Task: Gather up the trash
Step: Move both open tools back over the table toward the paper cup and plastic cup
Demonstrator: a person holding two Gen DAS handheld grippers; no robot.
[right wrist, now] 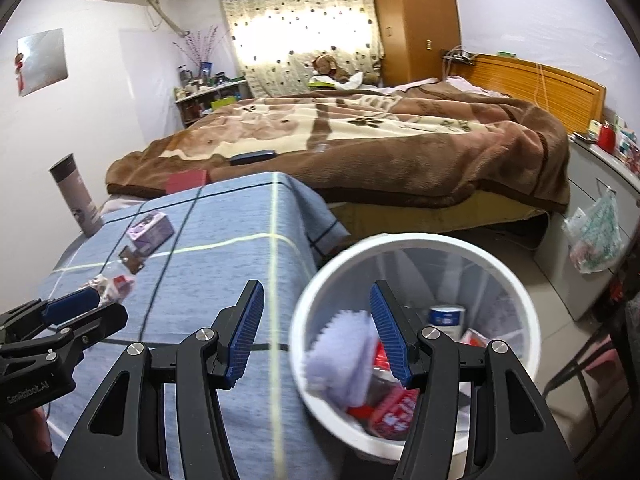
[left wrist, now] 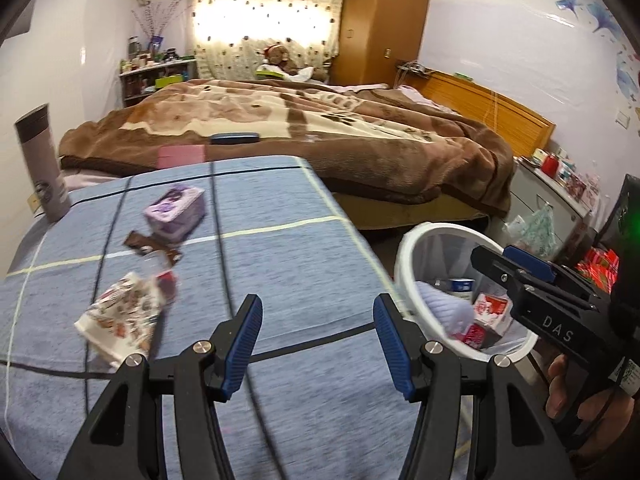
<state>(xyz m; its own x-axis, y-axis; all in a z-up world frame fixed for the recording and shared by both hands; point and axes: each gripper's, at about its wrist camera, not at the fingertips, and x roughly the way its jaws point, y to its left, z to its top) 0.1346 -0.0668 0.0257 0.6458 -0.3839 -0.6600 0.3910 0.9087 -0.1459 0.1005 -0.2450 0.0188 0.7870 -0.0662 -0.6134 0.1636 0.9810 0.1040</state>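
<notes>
Left claw (left wrist: 318,344): black angular linkage arms, silver round screw heads at the pivots, ribbed blue pads on the inner faces of both fingers (left wrist: 244,344). Right claw (right wrist: 316,332): same build, black frame, silver screws, ribbed blue pads. White lettering "DAS" on the side of the right claw body, seen from the left wrist view. Pale, partly legible lettering on the left claw body, seen from the right wrist view.

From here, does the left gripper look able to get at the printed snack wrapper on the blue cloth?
Probably yes: the left gripper is open and empty, and the snack wrapper lies uncovered just left of its fingers.
</notes>
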